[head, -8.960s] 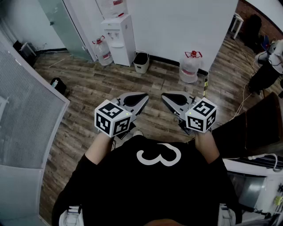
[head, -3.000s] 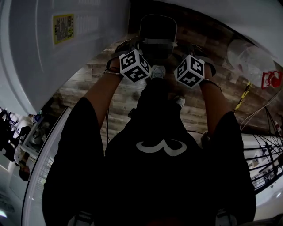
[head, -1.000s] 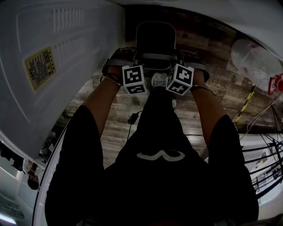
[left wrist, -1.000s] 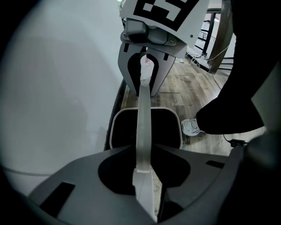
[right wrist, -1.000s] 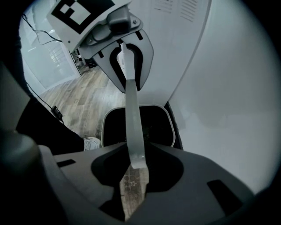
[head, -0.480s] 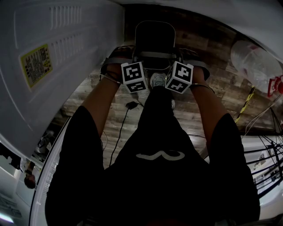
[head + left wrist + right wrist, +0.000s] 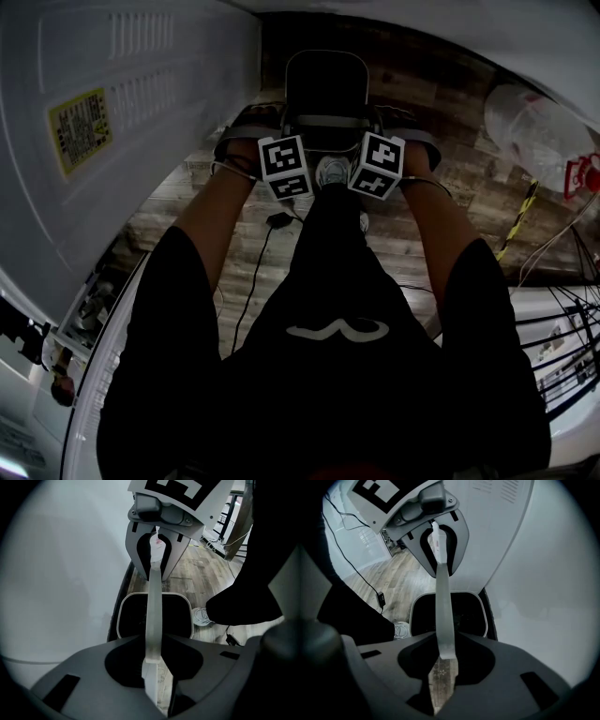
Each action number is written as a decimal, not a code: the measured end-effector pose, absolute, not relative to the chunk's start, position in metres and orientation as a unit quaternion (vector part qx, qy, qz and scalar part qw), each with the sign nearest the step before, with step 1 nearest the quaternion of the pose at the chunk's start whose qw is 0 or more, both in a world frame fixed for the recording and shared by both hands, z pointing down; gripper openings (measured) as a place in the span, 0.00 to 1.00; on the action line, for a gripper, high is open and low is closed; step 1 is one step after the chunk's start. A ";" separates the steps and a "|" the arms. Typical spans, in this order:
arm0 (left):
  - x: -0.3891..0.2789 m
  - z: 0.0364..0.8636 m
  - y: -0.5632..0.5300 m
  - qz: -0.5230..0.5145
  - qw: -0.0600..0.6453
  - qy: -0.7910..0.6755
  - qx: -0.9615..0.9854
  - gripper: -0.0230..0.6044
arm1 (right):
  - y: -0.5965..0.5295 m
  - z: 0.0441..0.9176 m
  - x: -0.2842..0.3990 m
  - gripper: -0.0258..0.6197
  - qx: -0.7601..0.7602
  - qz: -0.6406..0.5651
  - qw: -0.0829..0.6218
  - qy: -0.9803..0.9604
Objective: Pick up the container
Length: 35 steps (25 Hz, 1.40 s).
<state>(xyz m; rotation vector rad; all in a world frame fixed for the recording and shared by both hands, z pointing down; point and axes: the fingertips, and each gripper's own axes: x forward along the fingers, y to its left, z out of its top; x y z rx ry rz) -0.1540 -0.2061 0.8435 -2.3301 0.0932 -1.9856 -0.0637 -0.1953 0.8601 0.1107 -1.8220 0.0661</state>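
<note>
Head camera looks steeply down past the person's torso (image 7: 319, 375); gripper cameras, close in, face each other along the handle (image 7: 153, 606), sharing the bin (image 7: 120, 617) below.

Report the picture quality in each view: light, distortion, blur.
Head view: dim and fisheye-bent, the container nearly black against the floor. Left gripper view: dark rounded corners, pale wall washed out, handle sharp. Right gripper view: same dark corners, wall bright and featureless.

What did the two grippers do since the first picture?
Both moved from waist height down to the dark plastic bin with a pale rim. The left gripper and right gripper each shut on its grey strap handle. The bin stays by the white wall.
</note>
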 end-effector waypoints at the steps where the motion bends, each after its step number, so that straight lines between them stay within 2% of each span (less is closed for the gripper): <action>1: -0.153 0.843 -0.204 -0.647 0.037 0.029 -0.761 0.20 | -0.194 0.859 -0.063 0.18 0.047 0.028 0.612 -0.789; 19: -0.129 0.814 -0.159 -0.643 0.005 0.017 -0.766 0.20 | -0.155 0.826 -0.037 0.18 0.030 0.024 0.623 -0.781; 35: -0.101 0.716 -0.122 -0.644 0.014 0.014 -0.765 0.20 | -0.118 0.727 -0.010 0.18 0.033 0.031 0.614 -0.788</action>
